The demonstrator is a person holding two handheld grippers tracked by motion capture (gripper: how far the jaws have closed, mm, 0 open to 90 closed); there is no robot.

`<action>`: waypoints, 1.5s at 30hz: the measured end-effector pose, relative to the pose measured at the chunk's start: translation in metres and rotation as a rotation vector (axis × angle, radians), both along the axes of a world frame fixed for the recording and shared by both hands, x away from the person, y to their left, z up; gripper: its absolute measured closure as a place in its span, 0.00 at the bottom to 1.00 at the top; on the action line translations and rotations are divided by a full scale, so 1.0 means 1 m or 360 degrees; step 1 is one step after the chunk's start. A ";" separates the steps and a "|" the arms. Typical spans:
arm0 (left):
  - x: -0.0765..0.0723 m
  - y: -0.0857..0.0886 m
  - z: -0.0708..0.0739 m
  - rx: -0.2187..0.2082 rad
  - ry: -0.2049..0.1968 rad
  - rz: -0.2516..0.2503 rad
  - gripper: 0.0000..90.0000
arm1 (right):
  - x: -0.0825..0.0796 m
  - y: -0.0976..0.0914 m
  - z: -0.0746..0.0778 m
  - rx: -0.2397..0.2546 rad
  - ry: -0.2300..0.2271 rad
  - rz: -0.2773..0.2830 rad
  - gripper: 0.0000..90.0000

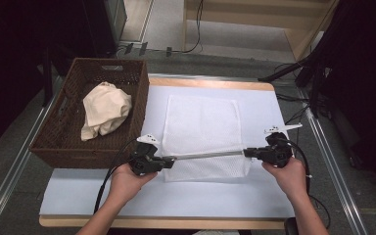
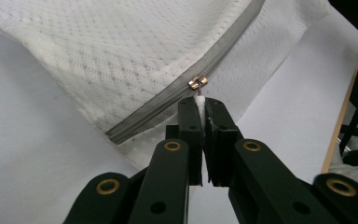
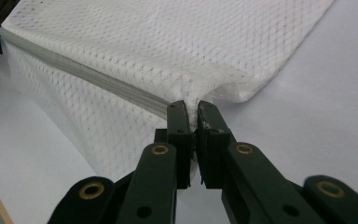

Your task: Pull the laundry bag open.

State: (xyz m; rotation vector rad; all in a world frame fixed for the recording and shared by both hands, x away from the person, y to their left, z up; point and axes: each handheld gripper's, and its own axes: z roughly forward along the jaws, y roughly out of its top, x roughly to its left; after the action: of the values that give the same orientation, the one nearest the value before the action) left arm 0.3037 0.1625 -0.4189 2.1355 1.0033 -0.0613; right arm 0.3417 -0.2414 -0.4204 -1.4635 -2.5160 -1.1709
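So the table [image 1: 78,196] has a white sheet over it, and a brown wicker basket [image 1: 58,142] sits on its left side with a crumpled cream cloth [image 1: 105,110] inside. Right of the basket, in the middle of the sheet, lies the white mesh laundry bag [image 1: 200,122], flat-ish, with its near edge lifted off the surface.

The grey zipper [image 1: 208,155] runs along that near edge, and its long axis goes pretty much straight left to right across the table, pulled taut between the two grippers.

The left gripper [image 1: 169,159] is at the zipper's left end. In the left gripper view its jaws are pinched nearly together on a small white pull tab [image 2: 199,105], with the brass slider [image 2: 197,82] just past the tips.

The right gripper [image 1: 247,152] is at the opposite end; in the right gripper view its jaws are squeezed on a bunched bit of mesh at the bag's corner.
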 end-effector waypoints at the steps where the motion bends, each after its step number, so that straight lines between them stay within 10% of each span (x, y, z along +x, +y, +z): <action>1: 0.000 0.001 0.000 -0.0005 0.0001 0.0000 0.97 | 0.000 -0.001 0.000 -0.0002 0.0005 -0.0004 0.95; 31: -0.012 0.026 0.014 0.0055 -0.0086 0.0106 0.97 | 0.000 -0.016 0.004 0.0035 -0.0036 -0.0076 0.95; 45: -0.006 0.009 0.002 0.0111 -0.0059 0.0090 0.97 | 0.001 0.003 -0.003 -0.0067 -0.0002 0.0012 0.95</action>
State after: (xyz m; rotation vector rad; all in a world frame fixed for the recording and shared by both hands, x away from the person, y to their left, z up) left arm 0.2973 0.1716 -0.4164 2.1616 1.0572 0.0412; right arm 0.3422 -0.2382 -0.4231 -1.4616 -2.5598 -1.1253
